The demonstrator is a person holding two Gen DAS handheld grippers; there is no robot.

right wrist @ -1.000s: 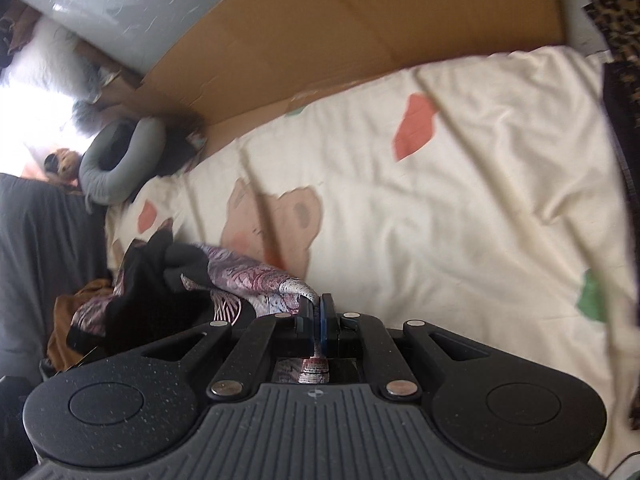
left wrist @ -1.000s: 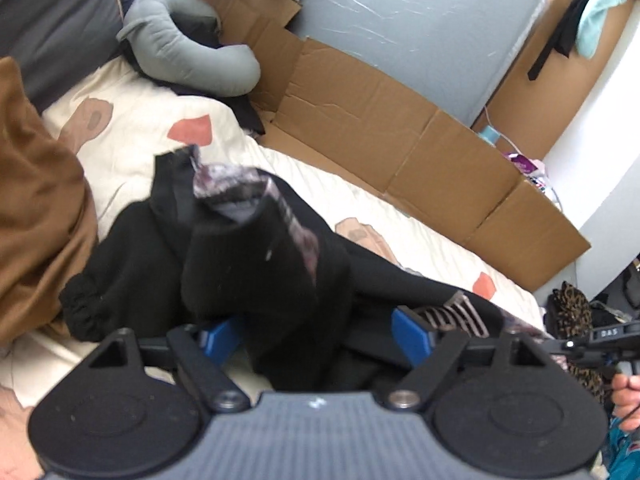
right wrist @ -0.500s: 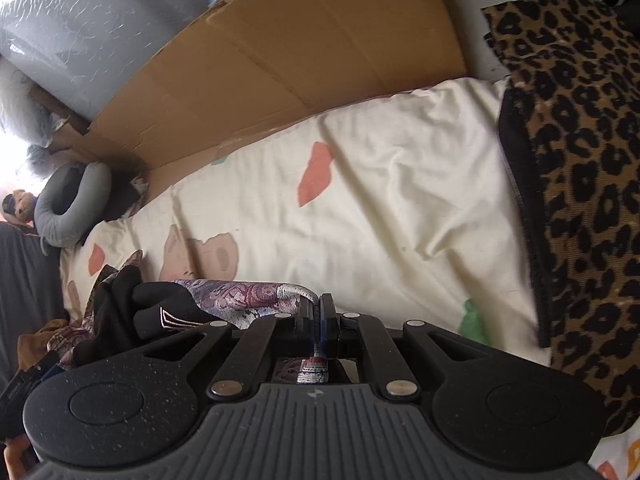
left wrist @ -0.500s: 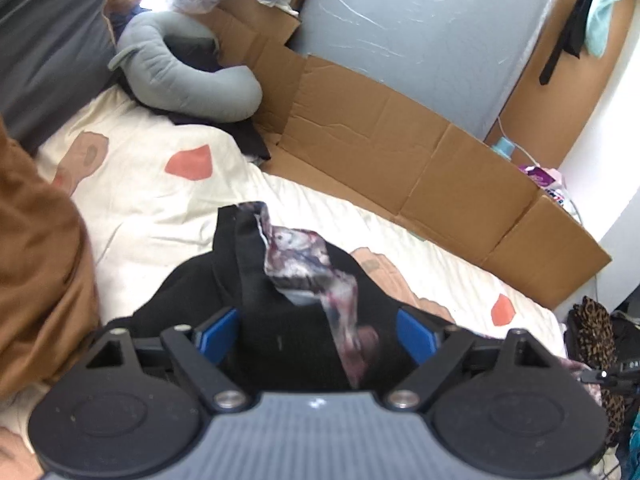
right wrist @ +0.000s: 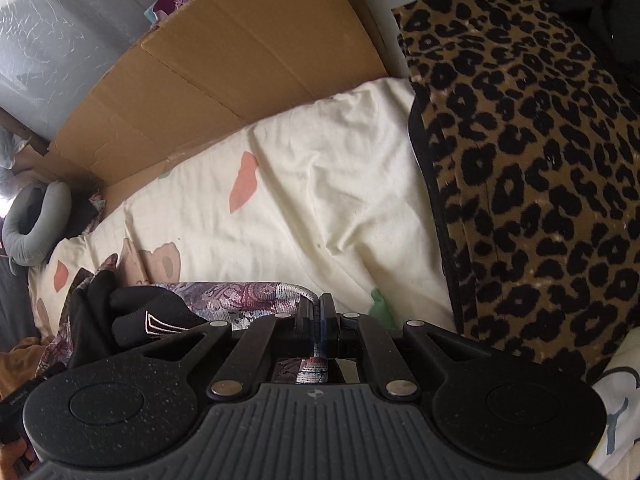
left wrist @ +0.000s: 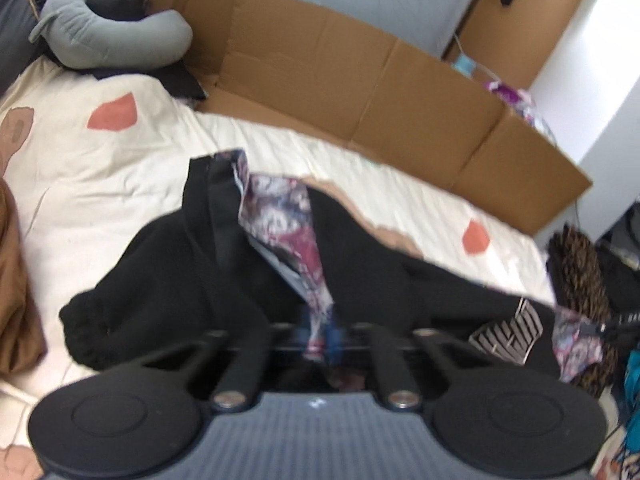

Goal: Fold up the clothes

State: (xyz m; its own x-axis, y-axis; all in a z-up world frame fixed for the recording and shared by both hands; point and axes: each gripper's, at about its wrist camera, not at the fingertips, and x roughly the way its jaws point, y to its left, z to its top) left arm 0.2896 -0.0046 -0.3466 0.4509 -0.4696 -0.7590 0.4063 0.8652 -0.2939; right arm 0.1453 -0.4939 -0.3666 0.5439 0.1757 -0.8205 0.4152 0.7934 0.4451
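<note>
A black jacket with a paisley lining lies bunched on the cream bedsheet. My left gripper is over its middle. The jaws are closing, and the blue pads meet on a strip of the lining. In the right wrist view, my right gripper is shut on another edge of the paisley lining. From there the cloth runs left to the black jacket. A striped logo shows near the jacket's right end.
Flattened cardboard lines the far side of the bed. A grey neck pillow lies at the far left, brown cloth at the left edge. A leopard-print cloth covers the bed's right end. Bare cream bedsheet lies between it and the jacket.
The left jaws, wide open around the jacket before, have come together on the paisley lining. The right gripper has carried its edge toward the leopard-print cloth, stretching the jacket out.
</note>
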